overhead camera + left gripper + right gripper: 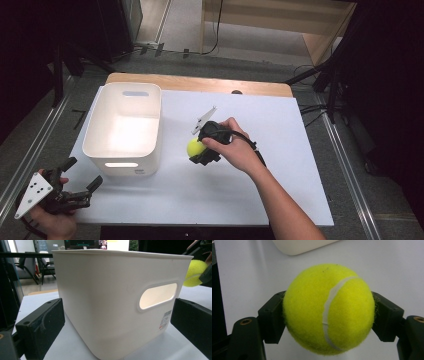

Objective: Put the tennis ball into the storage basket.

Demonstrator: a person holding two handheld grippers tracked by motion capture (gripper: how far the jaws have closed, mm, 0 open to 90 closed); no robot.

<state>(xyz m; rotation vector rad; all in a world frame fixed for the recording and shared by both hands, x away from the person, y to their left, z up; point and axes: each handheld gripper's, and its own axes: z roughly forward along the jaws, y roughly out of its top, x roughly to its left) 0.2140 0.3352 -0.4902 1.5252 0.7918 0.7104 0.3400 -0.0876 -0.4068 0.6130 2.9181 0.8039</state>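
The right claw [196, 150] is clamped on the ball [194, 147]: in the right gripper view both black pads press into the yellow felt of the ball [328, 308] from opposite sides, and the white seam runs down its face. The ball is clear of the worktop [280, 165], held in the air just right of the bin [125, 129] and near that bin's front right corner. The right hand [235, 147] grips the claw body from above (a grey three-cornered plate stands on top of it, tilted toward the bin).

The bin is white, open-topped, with a slot handle cut in each end wall. It stands on the left half of the worktop, its long axis running away from the person. In the left gripper view a small label shows low on the bin [105, 302], under the slot handle, and the ball [194, 273] appears past the bin's right edge, level with the rim.

The left claw [81, 175] is spread wide with nothing between its pads. It sits in front of the bin, off its front left corner, near but not touching, and points toward the bin's near wall. The left hand [52, 220] holds it at the worktop's front left edge.
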